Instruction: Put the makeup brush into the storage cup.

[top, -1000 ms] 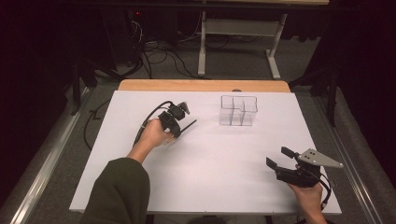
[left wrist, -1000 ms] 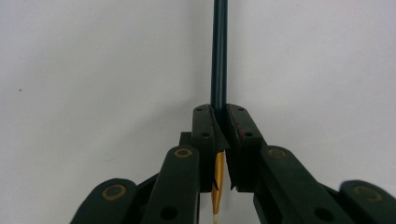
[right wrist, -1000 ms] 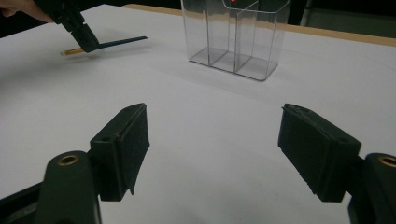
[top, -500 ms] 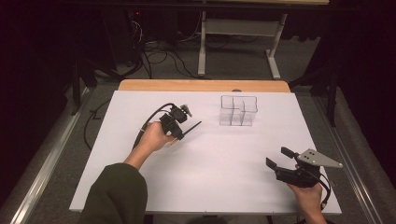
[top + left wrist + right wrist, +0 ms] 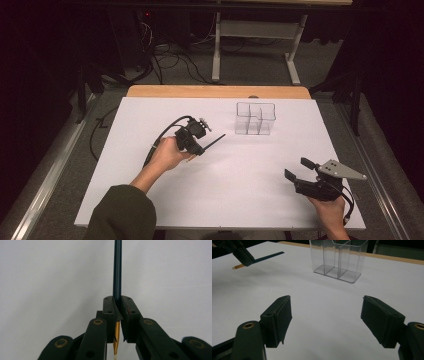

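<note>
A: The left gripper (image 5: 200, 145) is clamped tight on one dark pencil (image 5: 117, 270), held above the white table (image 5: 150, 200), left of the organizer.

B: Its far tip?

A: Cut off at the top edge in the left gripper view.

B: Further right?

A: One clear organizer (image 5: 255, 118); compartment count hard to make out. The right gripper (image 5: 327, 320) gapes wide, empty.

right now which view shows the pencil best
The left gripper view: the pencil runs up the middle, clamped between the fingers, gold ferrule below. The right gripper view shows it far off, the high view as a thin dark line.
</note>
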The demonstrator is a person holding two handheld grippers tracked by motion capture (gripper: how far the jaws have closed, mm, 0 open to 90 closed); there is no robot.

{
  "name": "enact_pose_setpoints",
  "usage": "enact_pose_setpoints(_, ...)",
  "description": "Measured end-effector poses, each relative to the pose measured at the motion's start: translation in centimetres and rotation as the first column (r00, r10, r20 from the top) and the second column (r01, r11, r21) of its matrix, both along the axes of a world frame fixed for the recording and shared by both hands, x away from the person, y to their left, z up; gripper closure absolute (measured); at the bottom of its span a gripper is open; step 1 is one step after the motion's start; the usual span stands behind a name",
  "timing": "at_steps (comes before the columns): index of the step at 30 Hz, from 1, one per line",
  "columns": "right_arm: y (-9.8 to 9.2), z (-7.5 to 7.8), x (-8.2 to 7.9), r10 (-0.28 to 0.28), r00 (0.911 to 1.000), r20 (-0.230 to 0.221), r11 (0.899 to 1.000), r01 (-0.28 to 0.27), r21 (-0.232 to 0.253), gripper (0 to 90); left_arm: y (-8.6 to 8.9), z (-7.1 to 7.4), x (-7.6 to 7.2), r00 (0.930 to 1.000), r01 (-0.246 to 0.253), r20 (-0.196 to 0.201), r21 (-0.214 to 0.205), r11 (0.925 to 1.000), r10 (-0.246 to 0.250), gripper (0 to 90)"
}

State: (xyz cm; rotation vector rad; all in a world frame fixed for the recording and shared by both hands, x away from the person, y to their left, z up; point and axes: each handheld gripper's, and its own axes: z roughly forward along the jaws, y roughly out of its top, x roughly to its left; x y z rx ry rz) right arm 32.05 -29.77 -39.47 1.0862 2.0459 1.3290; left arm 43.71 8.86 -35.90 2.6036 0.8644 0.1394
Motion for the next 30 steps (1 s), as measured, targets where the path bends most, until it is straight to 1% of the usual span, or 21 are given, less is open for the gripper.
enact_pose_setpoints(3,0.0,0.0,0.0,0.0,1.0,-0.001,1.0,0.0,-0.001,26.5,-0.1,0.0,-0.5,0.9999,0.01,0.0,-0.014,0.9998,-0.01,82.5)
enact_pose_setpoints(6,0.1,0.0,0.0,0.0,1.0,-0.003,1.0,0.0,0.001,26.5,-0.1,0.2,-0.9,0.9998,0.017,-0.002,-0.038,0.9991,-0.017,82.6)
enact_pose_setpoints(13,0.1,0.0,-0.1,0.005,1.0,-0.003,1.0,-0.005,0.007,26.5,-0.4,0.7,-2.0,0.9988,0.049,0.004,-0.053,0.9974,-0.049,82.5)
enact_pose_setpoints(16,0.1,0.0,-0.1,0.005,1.0,-0.004,1.0,-0.005,0.006,26.5,-0.4,0.7,-2.3,0.9986,0.053,0.003,-0.066,0.9965,-0.053,82.5)
enact_pose_setpoints(18,0.1,0.0,-0.1,0.005,1.0,-0.003,1.0,-0.005,0.004,26.5,-0.3,0.7,-2.5,0.9982,0.06,-0.005,-0.081,0.9949,-0.06,82.5)
enact_pose_setpoints(21,0.1,0.0,-0.1,0.006,1.0,-0.002,1.0,-0.006,0.004,26.5,-0.2,0.7,-2.9,0.9976,0.066,-0.013,-0.09,0.9937,-0.068,82.6)
enact_pose_setpoints(27,0.2,0.0,-0.1,0.009,1.0,0.0,1.0,-0.009,0.002,26.4,-0.2,0.7,-4.0,0.9958,0.089,-0.011,-0.102,0.9908,-0.091,82.5)
enact_pose_setpoints(30,0.2,0.0,-0.1,0.01,0.9999,-0.001,1.0,-0.01,0.001,26.4,-0.2,0.8,-4.5,0.9956,0.091,-0.008,-0.115,0.9892,-0.093,82.6)
